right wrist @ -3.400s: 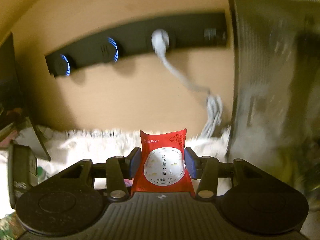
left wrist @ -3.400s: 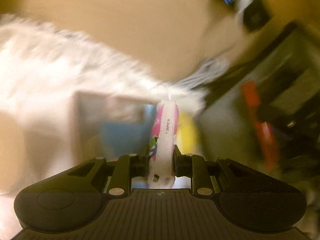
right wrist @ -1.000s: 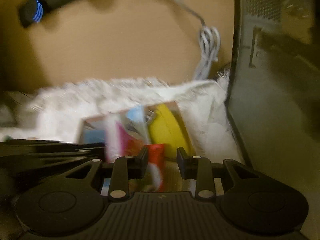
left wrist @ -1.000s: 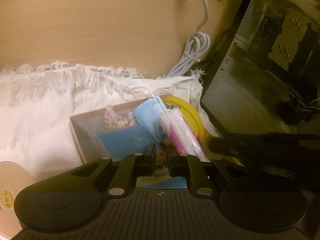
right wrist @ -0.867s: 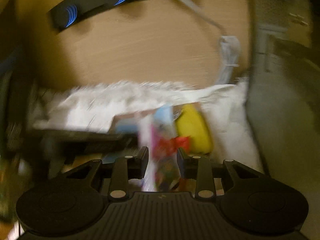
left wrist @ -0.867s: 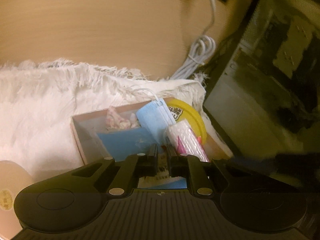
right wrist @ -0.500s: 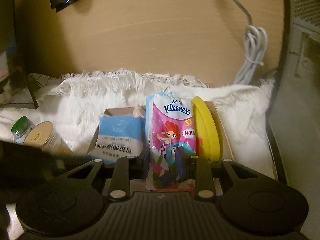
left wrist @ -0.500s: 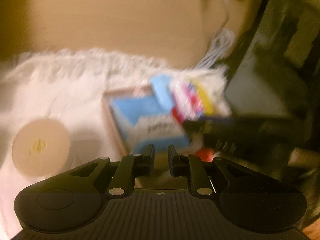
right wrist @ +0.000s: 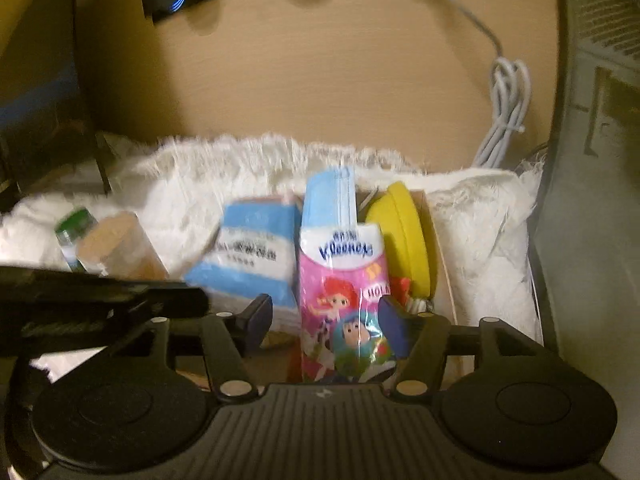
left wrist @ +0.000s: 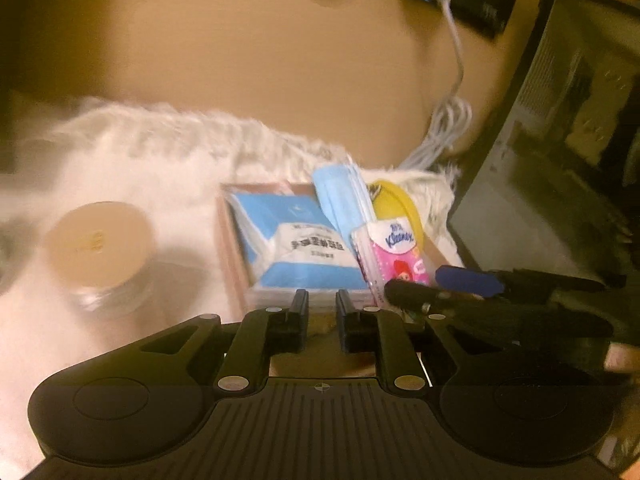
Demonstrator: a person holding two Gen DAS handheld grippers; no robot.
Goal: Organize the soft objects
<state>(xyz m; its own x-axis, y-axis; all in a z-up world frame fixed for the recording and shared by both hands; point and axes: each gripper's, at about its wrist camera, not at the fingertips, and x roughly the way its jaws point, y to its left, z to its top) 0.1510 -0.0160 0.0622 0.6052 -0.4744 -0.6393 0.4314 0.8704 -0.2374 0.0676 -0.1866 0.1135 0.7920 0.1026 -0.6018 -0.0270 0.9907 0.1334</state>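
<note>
Change, right gripper (right wrist: 325,322): jaws opening, wider than half a second ago; Kleenex pack (right wrist: 344,300) upright between them, no longer pinched.
Change, left gripper (left wrist: 322,314): nearly closed, empty; red sachet and pack from seconds ago gone from both grips.
Rug (right wrist: 192,184): white, shaggy, under box (left wrist: 230,248).
Box contents: blue wipes (right wrist: 248,252), mask (right wrist: 330,200), Kleenex pack, yellow disc (right wrist: 404,236), side by side.
Obstruction: left gripper crosses right view's left edge.
Unclear: red item behind pack, mostly hidden; left view blurred.
</note>
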